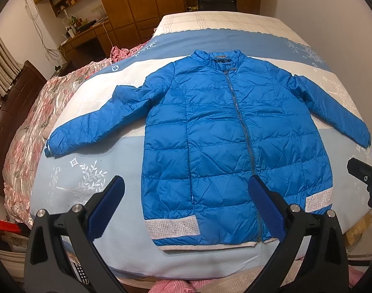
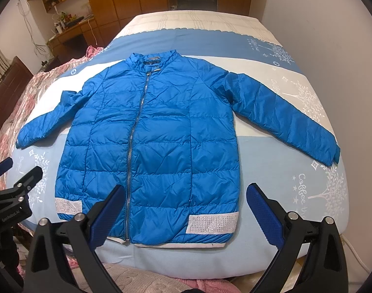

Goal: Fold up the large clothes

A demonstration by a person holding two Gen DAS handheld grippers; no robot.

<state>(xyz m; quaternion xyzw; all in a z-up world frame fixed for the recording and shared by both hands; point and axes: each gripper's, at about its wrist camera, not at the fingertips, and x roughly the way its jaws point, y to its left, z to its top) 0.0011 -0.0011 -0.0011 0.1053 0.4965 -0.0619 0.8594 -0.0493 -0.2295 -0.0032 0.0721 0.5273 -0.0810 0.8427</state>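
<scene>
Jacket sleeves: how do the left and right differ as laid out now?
The left sleeve kinks at the elbow and ends near the floral quilt; the right sleeve runs straighter and ends on the blue bedspread. Both lie flat, spread from the blue jacket, ungripped.

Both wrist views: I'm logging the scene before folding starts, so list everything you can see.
jacket: one, bright blue quilted, zipped, flat on the bed, sleeves spread out.
sparkly bands: two, white, on the jacket near the hem corners.
bed cover: one, blue and white with tree prints, under the jacket.
floral quilt: one, pink, bunched along the bed's left side.
desk: one, wooden, back left, cluttered.
wardrobe: one, wooden, behind the bed.
left gripper: black with blue pads, jaws open, near the hem.
right gripper: same build, jaws open, near the hem.
</scene>
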